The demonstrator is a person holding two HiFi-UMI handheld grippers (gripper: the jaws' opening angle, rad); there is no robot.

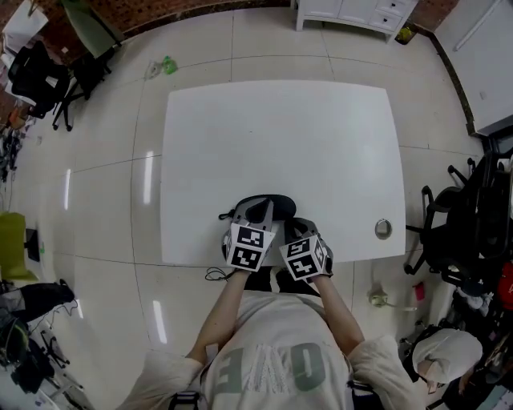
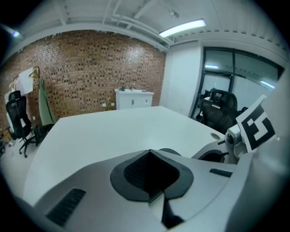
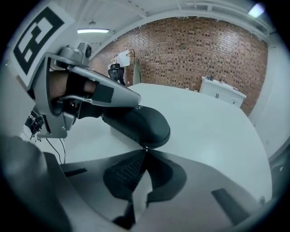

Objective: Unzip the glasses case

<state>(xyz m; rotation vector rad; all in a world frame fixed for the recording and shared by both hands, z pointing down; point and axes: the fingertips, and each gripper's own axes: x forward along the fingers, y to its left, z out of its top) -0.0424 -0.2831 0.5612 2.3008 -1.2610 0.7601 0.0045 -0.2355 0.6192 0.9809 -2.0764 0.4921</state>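
Note:
A black oval glasses case (image 1: pixel 272 200) (image 3: pixel 140 124) lies near the front edge of the white table (image 1: pixel 280 136). My left gripper (image 1: pixel 258 215) (image 2: pixel 149 152) is shut, and in the right gripper view its fingers (image 3: pixel 129 97) rest on top of the case. Only a sliver of the case (image 2: pixel 171 152) shows past its tip. My right gripper (image 1: pixel 295 227) (image 3: pixel 145 149) is shut at the case's near end, with a small metal zipper pull (image 3: pixel 145 148) glinting at its tip. The zipper line itself is hidden.
A round metal grommet (image 1: pixel 383 229) sits in the table near its front right corner. Black office chairs (image 1: pixel 461 216) stand to the right, and a white cabinet (image 1: pixel 353 12) is beyond the far edge. A cable (image 1: pixel 215 275) hangs below the front edge.

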